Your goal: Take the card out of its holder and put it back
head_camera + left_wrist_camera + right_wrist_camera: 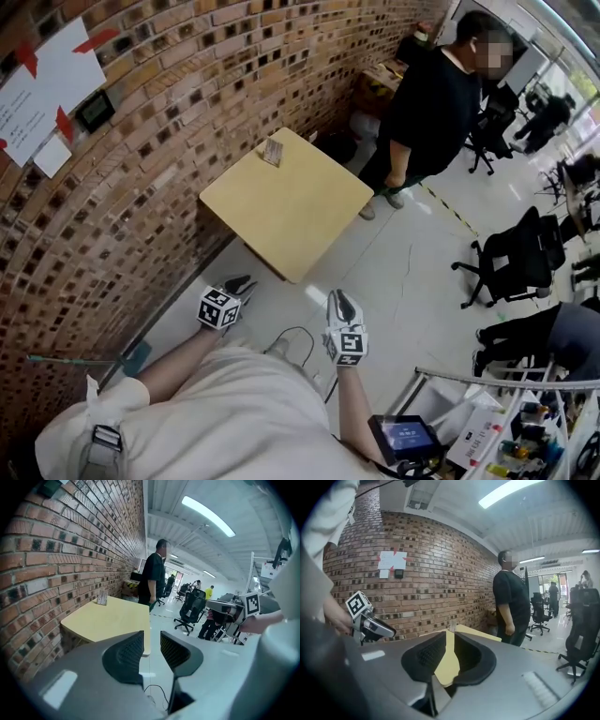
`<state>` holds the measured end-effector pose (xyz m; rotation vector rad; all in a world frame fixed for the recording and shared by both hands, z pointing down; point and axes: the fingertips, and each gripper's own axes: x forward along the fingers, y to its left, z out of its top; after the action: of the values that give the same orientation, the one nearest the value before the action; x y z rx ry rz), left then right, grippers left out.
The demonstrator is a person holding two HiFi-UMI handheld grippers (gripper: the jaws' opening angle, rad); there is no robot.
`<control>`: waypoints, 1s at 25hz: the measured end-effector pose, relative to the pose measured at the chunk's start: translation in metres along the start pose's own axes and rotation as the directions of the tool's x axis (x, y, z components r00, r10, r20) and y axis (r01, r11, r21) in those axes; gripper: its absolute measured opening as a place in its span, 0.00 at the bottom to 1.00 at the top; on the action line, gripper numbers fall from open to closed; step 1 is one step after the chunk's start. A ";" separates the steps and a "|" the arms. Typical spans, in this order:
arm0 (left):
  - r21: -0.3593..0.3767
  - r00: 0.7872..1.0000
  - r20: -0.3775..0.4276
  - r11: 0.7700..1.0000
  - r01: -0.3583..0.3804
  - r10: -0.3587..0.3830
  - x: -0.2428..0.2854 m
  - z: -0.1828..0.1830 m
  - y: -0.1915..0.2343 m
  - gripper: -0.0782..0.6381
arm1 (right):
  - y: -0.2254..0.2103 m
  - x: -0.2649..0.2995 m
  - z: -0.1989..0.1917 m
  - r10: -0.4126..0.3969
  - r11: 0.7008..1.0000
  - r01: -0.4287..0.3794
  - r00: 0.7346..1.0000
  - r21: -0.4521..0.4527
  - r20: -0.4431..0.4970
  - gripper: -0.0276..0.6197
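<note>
A small card holder with a card upright in it stands at the far corner of the pale yellow table, close to the brick wall. Both grippers hang in the air short of the table's near edge, well away from the holder. My left gripper is open with nothing between its jaws; past them in the left gripper view are the table and the holder. My right gripper also stands open and empty, and its view shows the table's edge through the narrow gap, with the holder far behind.
A brick wall runs along the table's left side. A person in black stands just beyond the table's far end. Black office chairs stand on the floor to the right. A cable lies on the floor below the grippers.
</note>
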<state>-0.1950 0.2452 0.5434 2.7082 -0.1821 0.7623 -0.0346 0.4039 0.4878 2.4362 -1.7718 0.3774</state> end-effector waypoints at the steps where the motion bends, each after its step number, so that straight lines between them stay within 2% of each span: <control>1: 0.000 1.000 -0.001 1.000 0.005 -0.005 0.002 0.000 0.001 0.29 | -0.001 0.001 -0.001 -0.005 1.000 0.005 1.000 0.000 -0.004 0.12; 5: 0.021 0.999 -0.013 0.999 0.035 -0.034 0.012 0.008 0.010 0.29 | -0.008 0.010 -0.003 -0.037 0.999 0.038 0.999 0.016 -0.013 0.12; 14: 0.072 0.997 -0.016 0.995 0.076 -0.075 0.031 0.051 0.058 0.29 | -0.019 0.050 0.018 -0.100 0.993 0.101 0.995 0.060 -0.012 0.12; 25: 0.101 0.992 -0.058 0.988 0.121 -0.115 0.049 0.072 0.103 0.29 | -0.025 0.092 0.024 -0.139 0.985 0.141 0.990 0.095 -0.021 0.12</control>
<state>-0.1394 0.1225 0.5389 2.7640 0.0311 0.8283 0.0188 0.3212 0.4899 2.5979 -1.6002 0.4748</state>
